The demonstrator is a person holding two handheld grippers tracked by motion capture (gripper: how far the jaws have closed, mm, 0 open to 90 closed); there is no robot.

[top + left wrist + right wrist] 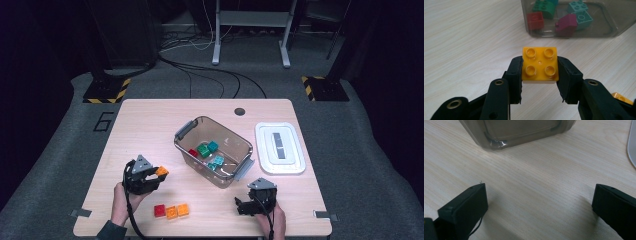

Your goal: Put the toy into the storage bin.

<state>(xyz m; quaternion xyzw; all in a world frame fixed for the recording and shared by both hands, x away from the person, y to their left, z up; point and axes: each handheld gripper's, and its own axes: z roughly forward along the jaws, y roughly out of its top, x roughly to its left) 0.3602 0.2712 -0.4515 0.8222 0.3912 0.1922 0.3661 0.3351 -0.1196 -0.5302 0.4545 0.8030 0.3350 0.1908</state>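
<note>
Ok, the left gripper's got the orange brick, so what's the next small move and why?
Probably carry it right, over the clear bin's open top. The left gripper clamps the orange brick off the table, other bricks already lie inside, and the lid sits aside.

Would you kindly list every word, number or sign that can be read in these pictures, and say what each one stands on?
"6": a large dark numeral on the grey carpeted floor, just left of the light wooden table.
The grey rectangular label on the white plastic lid is too small to read.
The yellow four-stud toy brick and the clear plastic tub bear no readable text.
</note>
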